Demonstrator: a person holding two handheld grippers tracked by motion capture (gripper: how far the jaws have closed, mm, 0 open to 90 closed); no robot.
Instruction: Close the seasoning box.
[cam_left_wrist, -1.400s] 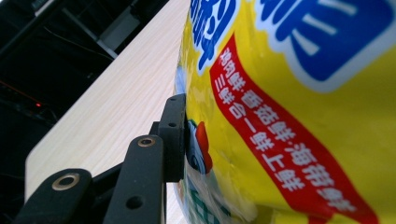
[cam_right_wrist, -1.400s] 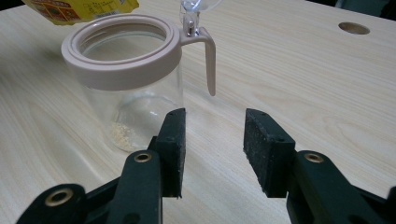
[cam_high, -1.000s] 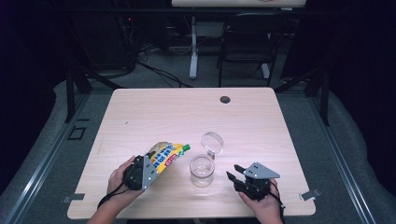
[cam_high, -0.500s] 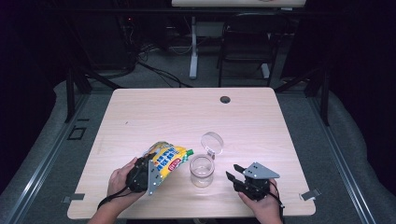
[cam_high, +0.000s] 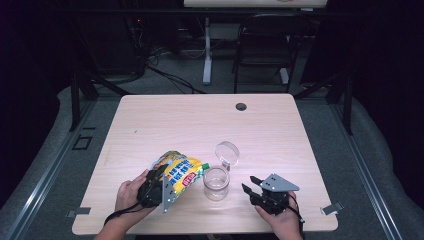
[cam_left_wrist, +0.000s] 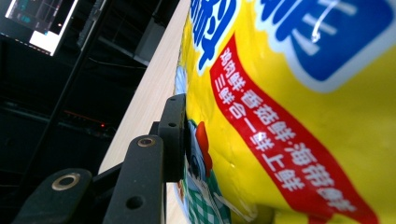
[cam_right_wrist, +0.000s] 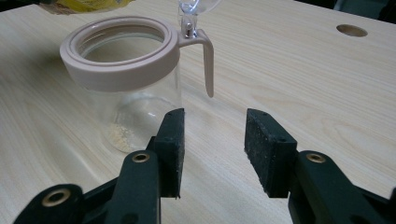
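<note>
Left hand-held gripper (cam_high: 159, 186) is clamped on the yellow snack bag (cam_high: 179, 169), at the near left of the worktop (cam_high: 280, 130). Judged light, soft, crinkly and slippery; grip its lower end. Long axis runs right and far, its top toward the open glass jar (cam_high: 216, 183). Right hand-held gripper (cam_high: 251, 187) stands apart, empty, just right of the jar.

Dark room, grey floor (cam_high: 385, 165), black chair (cam_high: 262, 42) behind
</note>
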